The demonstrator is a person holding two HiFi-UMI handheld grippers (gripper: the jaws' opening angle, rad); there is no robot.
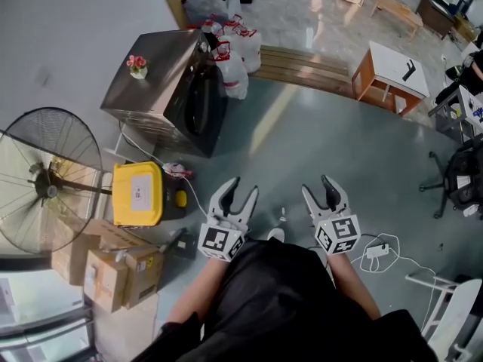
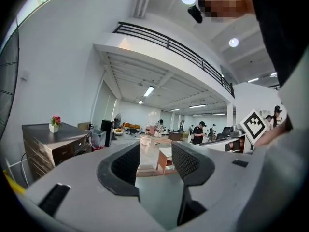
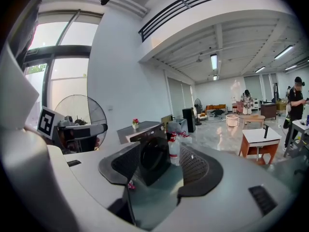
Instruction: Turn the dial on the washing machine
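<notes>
Beyond right gripper [image 3: 162, 153] only: washing machine [image 3: 152, 162] front.

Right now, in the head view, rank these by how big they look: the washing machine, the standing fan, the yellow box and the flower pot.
1 and 2, too alike to rank: standing fan and washing machine; the fan stands nearer the camera.
3: yellow box.
4: flower pot, smallest by far.

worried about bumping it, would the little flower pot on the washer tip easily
Probably: the flower pot looks small and light, standing loose on the washing machine. Its blooms sit above the rim, so likely top-heavy.
</notes>
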